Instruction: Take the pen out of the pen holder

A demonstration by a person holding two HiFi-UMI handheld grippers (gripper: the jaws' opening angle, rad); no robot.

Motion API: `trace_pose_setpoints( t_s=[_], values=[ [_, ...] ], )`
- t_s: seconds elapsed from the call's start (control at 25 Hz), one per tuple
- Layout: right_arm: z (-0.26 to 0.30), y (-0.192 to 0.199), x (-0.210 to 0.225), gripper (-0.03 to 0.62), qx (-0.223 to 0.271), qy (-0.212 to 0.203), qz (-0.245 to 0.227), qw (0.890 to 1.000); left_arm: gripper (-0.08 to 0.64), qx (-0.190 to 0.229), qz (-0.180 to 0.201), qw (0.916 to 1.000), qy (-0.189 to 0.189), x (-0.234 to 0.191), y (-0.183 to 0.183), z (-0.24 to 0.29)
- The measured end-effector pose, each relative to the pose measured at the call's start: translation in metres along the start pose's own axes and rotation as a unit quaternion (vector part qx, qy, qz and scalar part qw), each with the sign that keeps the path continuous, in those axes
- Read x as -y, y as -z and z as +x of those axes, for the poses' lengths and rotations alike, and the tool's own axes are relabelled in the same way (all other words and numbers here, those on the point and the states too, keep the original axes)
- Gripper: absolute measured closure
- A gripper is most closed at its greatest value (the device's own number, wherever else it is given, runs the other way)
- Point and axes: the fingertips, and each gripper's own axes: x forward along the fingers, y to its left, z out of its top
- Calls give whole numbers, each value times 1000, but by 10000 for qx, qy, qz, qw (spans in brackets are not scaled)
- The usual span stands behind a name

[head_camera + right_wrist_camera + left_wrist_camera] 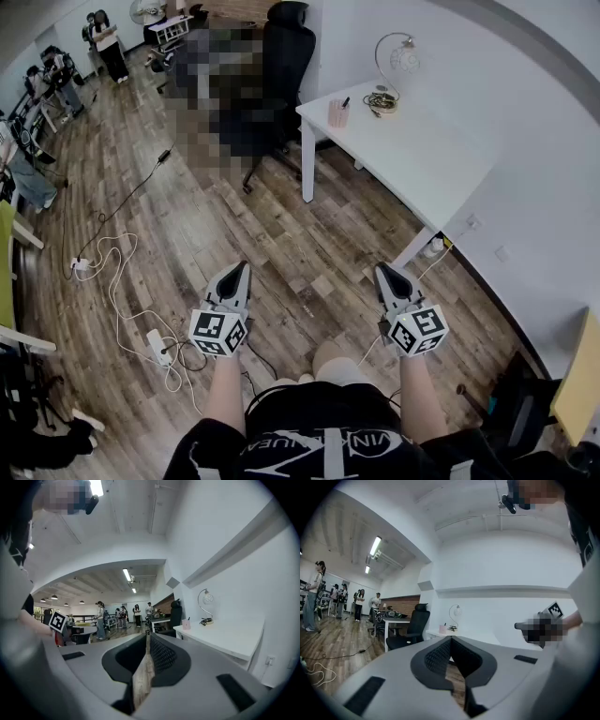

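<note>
The pointy left claw [245, 268] and right claw [381, 270] are closed, empty, far from the smooth white table [422, 155] with the pink pen holder [338, 114].

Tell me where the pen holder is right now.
In the head view, the pink pen holder stands at the far left corner of the white table, just left of the desk lamp.
</note>
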Motion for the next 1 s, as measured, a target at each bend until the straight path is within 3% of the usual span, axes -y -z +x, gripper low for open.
trace_pose_setpoints(
  t_s=[0.52, 1.0],
  values=[
    [47, 1, 33, 548, 42, 90, 133, 9999, 546, -42, -42, 9999, -136, -29, 4, 39],
    [128, -6, 99, 545, 7, 180, 274, 9995, 546, -160, -38, 9997, -188, -62, -5, 134]
  ],
)
